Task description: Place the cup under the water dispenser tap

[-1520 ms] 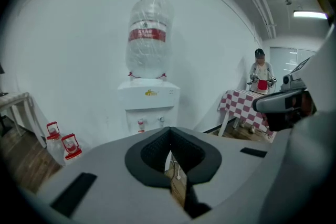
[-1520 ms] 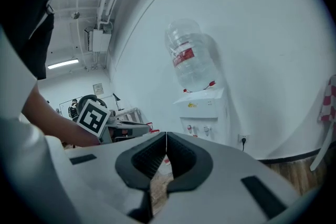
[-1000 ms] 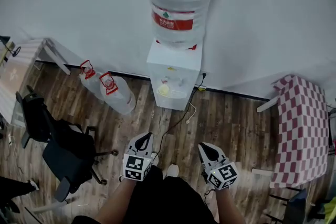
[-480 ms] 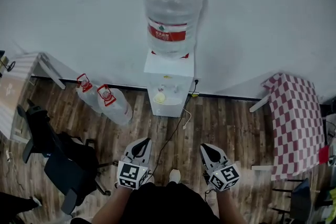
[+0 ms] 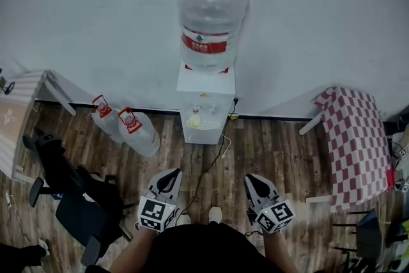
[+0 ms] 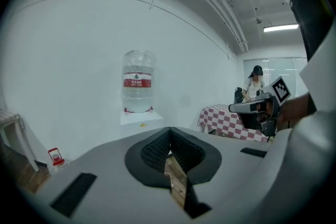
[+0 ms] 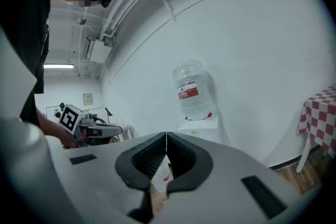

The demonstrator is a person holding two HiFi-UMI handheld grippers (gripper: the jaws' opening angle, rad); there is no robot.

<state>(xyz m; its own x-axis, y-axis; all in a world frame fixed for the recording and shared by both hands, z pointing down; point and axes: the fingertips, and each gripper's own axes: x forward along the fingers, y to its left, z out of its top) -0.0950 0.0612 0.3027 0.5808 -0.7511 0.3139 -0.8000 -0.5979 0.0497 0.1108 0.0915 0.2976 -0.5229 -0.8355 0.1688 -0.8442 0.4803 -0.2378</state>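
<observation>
The white water dispenser [image 5: 204, 105] stands against the wall with a big clear bottle [image 5: 211, 16] on top. A small yellowish thing [image 5: 195, 119] sits in its tap recess; it is too small to tell whether it is the cup. My left gripper [image 5: 169, 179] and right gripper [image 5: 254, 183] hover side by side over the wooden floor, well short of the dispenser. Both are shut with nothing between the jaws. The left gripper view shows its own closed tips [image 6: 169, 134] and the bottle [image 6: 137, 81] far ahead. In the right gripper view the tips [image 7: 166, 139] also meet.
Two spare water bottles [image 5: 124, 128] lie on the floor left of the dispenser. A black office chair [image 5: 70, 192] stands at the lower left, a red-checked table [image 5: 354, 137] at the right. A cable [image 5: 214, 160] runs from the dispenser across the floor.
Both grippers have risen a little and stay shut. The head view has drawn back, so the dispenser looks smaller and farther away.
</observation>
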